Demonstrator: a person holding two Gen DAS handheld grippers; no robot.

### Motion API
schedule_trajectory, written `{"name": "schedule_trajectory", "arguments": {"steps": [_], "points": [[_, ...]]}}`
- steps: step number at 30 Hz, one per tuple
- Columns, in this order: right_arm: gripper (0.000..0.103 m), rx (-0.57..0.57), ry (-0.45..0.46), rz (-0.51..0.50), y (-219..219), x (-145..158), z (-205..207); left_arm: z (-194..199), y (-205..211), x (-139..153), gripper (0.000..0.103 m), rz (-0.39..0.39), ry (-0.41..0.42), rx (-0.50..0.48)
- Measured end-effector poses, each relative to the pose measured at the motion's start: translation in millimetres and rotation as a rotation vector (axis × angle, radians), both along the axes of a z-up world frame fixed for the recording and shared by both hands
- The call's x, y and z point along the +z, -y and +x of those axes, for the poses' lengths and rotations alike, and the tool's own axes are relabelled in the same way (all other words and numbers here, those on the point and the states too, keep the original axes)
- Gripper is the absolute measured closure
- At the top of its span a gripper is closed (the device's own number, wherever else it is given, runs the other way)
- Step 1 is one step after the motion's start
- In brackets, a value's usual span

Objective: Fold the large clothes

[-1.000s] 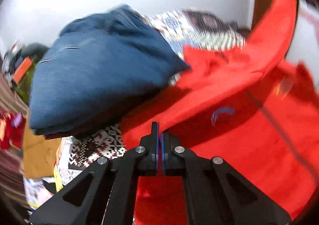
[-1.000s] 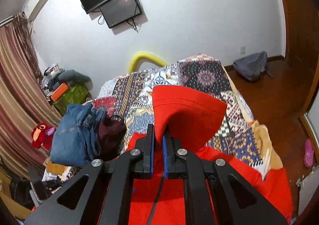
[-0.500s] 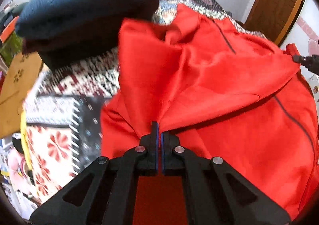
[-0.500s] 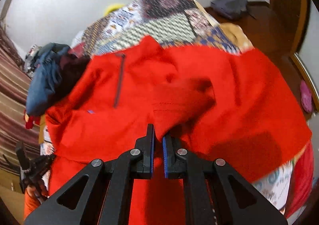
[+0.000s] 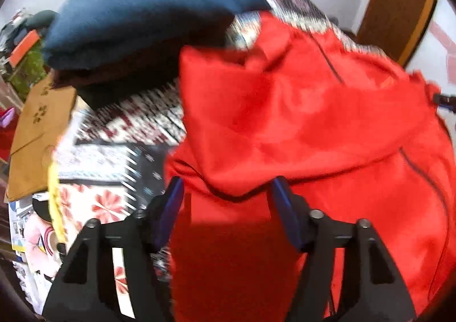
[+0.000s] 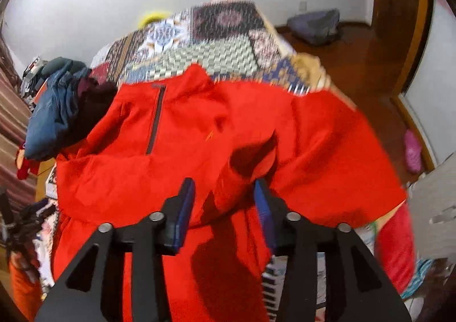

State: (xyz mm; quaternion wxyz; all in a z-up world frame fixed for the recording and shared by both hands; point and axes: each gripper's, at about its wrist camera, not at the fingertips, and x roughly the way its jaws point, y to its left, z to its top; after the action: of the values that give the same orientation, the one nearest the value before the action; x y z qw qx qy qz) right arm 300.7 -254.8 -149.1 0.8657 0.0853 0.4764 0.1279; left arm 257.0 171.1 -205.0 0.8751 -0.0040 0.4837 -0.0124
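Note:
A large red jacket (image 5: 313, 111) with a dark zipper lies spread on the patterned bedspread (image 5: 119, 136); it also shows in the right wrist view (image 6: 199, 136). My left gripper (image 5: 228, 196) is open, with a fold of the red sleeve lying loose between its spread fingers. My right gripper (image 6: 225, 202) is open too, its fingers on either side of a bunched red fold. The other gripper's tip (image 5: 444, 99) shows at the jacket's far right edge in the left wrist view.
A pile of blue jeans and dark clothes (image 5: 148, 14) sits on the bed left of the jacket, also in the right wrist view (image 6: 54, 119). The bedspread (image 6: 213, 45) stretches beyond. A wooden floor with a grey bag (image 6: 316, 25) lies right.
Both grippers were shut on red fabric; now both have opened and let the folds drop onto the jacket. The jacket has settled flatter on the bed.

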Motion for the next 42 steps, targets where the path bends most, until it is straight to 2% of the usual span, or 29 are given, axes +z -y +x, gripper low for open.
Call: {"name": "schedule_trajectory", "arguments": {"steps": [3, 6, 9, 11, 14, 17, 20, 23, 26, 34, 38, 42], "points": [[0.061, -0.015, 0.044, -0.035, 0.2, 11.6, 3.8, 10.3, -16.9, 15.6, 0.035, -0.007, 0.038, 0.042], [0.06, -0.026, 0.067, -0.049, -2.5, 15.8, 9.1, 26.0, -31.5, 17.3, 0.034, -0.024, 0.047, 0.084], [0.054, -0.01, 0.046, -0.061, -12.3, 5.6, 15.9, 53.3, -48.6, 2.7, 0.034, -0.113, 0.003, 0.117], [0.054, 0.009, 0.025, -0.09, -22.1, -4.3, 18.6, 66.6, -53.1, -7.9, 0.034, -0.13, -0.024, 0.127], [0.054, 0.023, -0.013, -0.168, -31.9, -23.8, 24.1, 93.2, -53.4, -29.4, 0.034, -0.075, -0.06, 0.166], [0.053, 0.037, -0.051, -0.204, -34.6, -41.6, 27.1, 112.4, -58.2, -48.2, 0.031, 0.028, -0.073, 0.248], [0.052, 0.041, -0.037, -0.202, -32.0, -36.7, 22.4, 114.1, -65.2, -50.9, 0.032, 0.017, -0.039, 0.303], [0.052, 0.032, -0.035, -0.182, -26.7, -27.1, 19.1, 112.8, -63.4, -47.7, 0.032, 0.077, -0.038, 0.325], [0.052, 0.014, -0.01, -0.144, -19.9, -13.4, 13.6, 105.5, -58.9, -39.3, 0.032, 0.102, -0.045, 0.308], [0.051, -0.088, 0.092, -0.017, 21.6, 28.4, -7.2, 65.1, -25.0, 16.0, 0.032, 0.082, 0.043, 0.198], [0.045, -0.168, 0.116, 0.038, 51.9, 37.7, -13.0, 55.3, 4.2, 44.8, 0.032, 0.075, 0.108, 0.135], [0.044, -0.25, 0.102, 0.082, 83.1, 31.3, -17.0, 51.1, 27.0, 68.4, 0.031, 0.06, 0.167, 0.059]]}}
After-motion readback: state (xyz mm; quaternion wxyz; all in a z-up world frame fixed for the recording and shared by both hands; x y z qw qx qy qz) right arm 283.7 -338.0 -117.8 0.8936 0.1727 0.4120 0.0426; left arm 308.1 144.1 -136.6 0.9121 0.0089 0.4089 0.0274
